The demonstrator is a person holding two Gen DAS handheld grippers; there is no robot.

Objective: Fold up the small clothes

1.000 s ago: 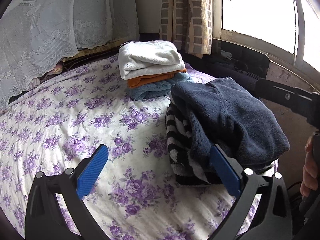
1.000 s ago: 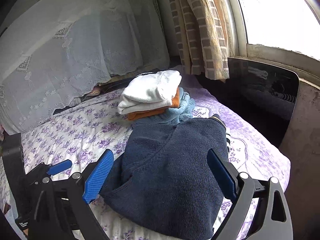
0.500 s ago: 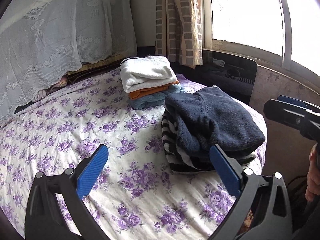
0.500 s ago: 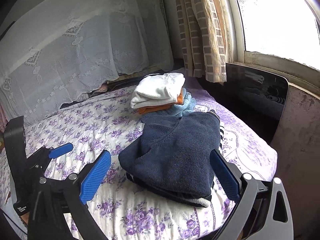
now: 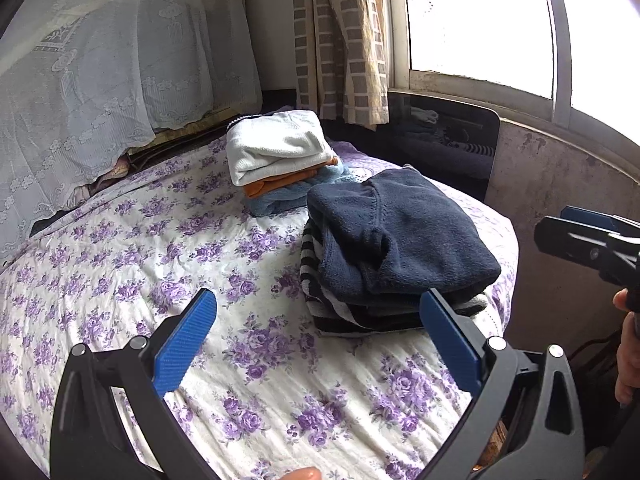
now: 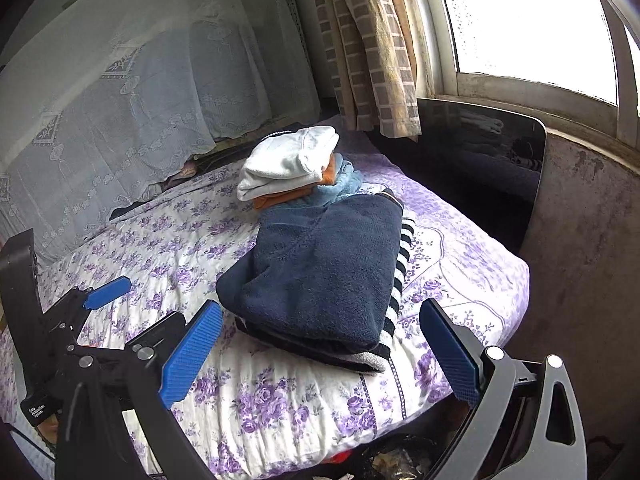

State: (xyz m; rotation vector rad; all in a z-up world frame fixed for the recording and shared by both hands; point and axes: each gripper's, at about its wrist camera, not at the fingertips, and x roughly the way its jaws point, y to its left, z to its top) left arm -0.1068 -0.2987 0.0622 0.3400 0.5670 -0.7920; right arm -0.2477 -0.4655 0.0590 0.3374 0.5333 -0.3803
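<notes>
A folded navy sweater (image 5: 404, 236) lies on top of a folded black-and-white striped garment (image 5: 320, 300), the two forming a stack on the floral bedspread (image 5: 160, 248) near the bed's window-side edge. In the left wrist view this stack sits at about 1 o'clock from the left gripper (image 5: 316, 344), just beyond its right blue pad and apart from it; the jaws stand wide and hold nothing. In the right wrist view the same stack lies at 12 o'clock from the right gripper (image 6: 320, 344), between and beyond its spread blue pads, untouched; this gripper too is wide and empty. Further back, at 12 o'clock, a second stack rests on the bed: a white garment (image 5: 276, 146) over an orange one (image 5: 280, 182) over a light blue one (image 5: 288, 198). Behind hang a lace cloth (image 5: 100, 80) and a checked curtain (image 5: 340, 40) beside the window (image 5: 480, 20).
</notes>
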